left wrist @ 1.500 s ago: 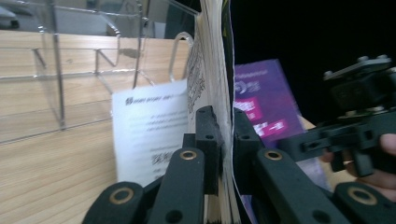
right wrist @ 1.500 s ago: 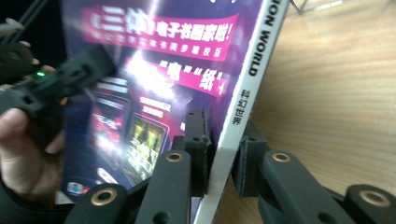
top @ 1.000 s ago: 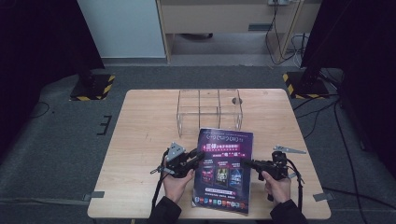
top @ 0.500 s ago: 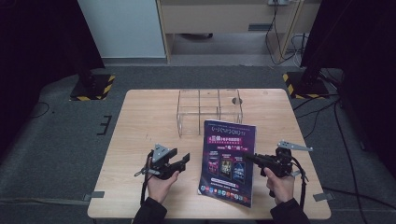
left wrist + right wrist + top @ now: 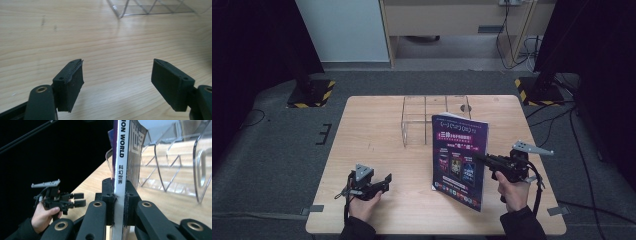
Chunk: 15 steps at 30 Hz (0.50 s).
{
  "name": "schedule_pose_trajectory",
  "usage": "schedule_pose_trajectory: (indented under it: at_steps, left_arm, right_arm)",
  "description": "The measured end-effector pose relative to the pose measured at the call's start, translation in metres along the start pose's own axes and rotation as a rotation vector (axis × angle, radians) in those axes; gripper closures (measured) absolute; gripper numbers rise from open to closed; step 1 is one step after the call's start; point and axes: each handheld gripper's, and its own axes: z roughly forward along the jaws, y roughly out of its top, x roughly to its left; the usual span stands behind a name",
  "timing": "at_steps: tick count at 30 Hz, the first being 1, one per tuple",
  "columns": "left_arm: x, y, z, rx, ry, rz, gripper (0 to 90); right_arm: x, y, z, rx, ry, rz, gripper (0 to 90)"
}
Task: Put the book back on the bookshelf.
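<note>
Right gripper (image 5: pixel 119 202) clamps magazine (image 5: pixel 460 155) by spine, upright, prob. for clear rack (image 5: pixel 434 117) slot; left gripper (image 5: pixel 117 85), jaws just opened, empty, backs clear.

The left gripper (image 5: pixel 117 82) has just been opening its two black jaws, which rise from the bottom corners of the frame with nothing between them, above the wooden table (image 5: pixel 75 32), a clear rack (image 5: pixel 150 8) at upper right.

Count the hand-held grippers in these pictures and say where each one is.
2. The left hand-held gripper hangs open over the table's near left part; the right hand-held gripper is shut on the magazine's spine, holding it upright.
</note>
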Motion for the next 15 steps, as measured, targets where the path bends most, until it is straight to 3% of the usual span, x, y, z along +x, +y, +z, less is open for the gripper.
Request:
schedule_pose_trajectory:
  at_steps: [2,8,10,15]
  left_arm:
    - [0.001,-0.001,0.000,0.004,0.010,0.002,23.3]
    - [0.010,-0.004,0.007,0.043,0.095,0.033,21.4]
    - [0.016,-0.006,0.009,0.053,0.119,0.019,20.3]
    - [0.021,-0.009,0.012,0.070,0.161,0.034,20.1]
  right_arm:
    - [0.003,0.006,-0.001,-0.013,-0.010,-0.016,83.0]
    - [0.011,0.019,-0.004,-0.038,-0.033,-0.056,82.9]
    - [0.014,0.026,-0.006,-0.052,-0.059,-0.079,82.9]
    - [0.015,0.033,-0.010,-0.074,-0.079,-0.089,83.0]
